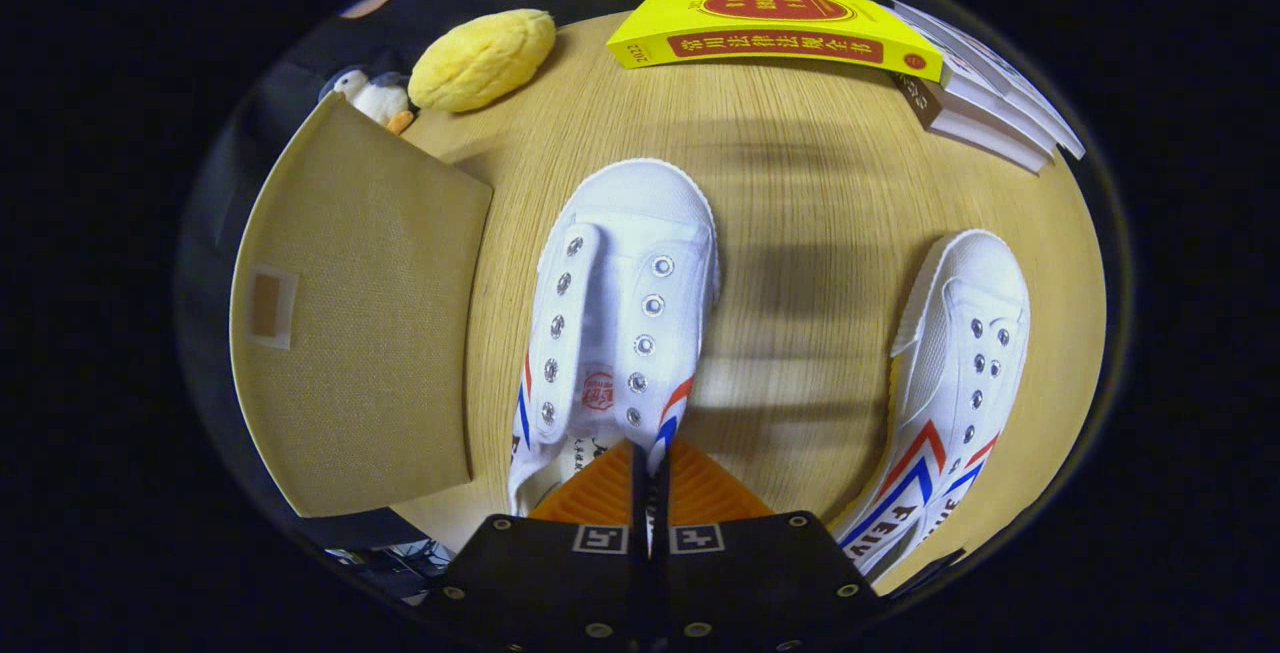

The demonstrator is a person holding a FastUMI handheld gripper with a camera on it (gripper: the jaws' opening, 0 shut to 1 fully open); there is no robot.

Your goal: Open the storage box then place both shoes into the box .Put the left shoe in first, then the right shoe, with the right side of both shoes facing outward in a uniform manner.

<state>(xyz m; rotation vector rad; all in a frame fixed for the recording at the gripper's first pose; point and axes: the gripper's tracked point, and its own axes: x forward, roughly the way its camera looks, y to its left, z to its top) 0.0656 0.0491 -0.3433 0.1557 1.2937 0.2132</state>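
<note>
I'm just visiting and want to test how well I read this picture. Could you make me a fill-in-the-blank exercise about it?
1. The gripper is shut on the rim of a white ____.
2. The second shoe lies on the wooden ____.
3. Beyond the shoes, a ____ book lies beside a stack of books.
4. The plush toy next to the storage box is ____.

Missing words: shoe; table; yellow; yellow

A staged home corner: a round wooden table [800, 193] carries stacked books [985, 98], a yellow book [775, 28], a yellow plush cushion [483, 59], a small toy bird [372, 95], white canvas shoes [620, 313] and a fabric storage box [360, 313].
</note>
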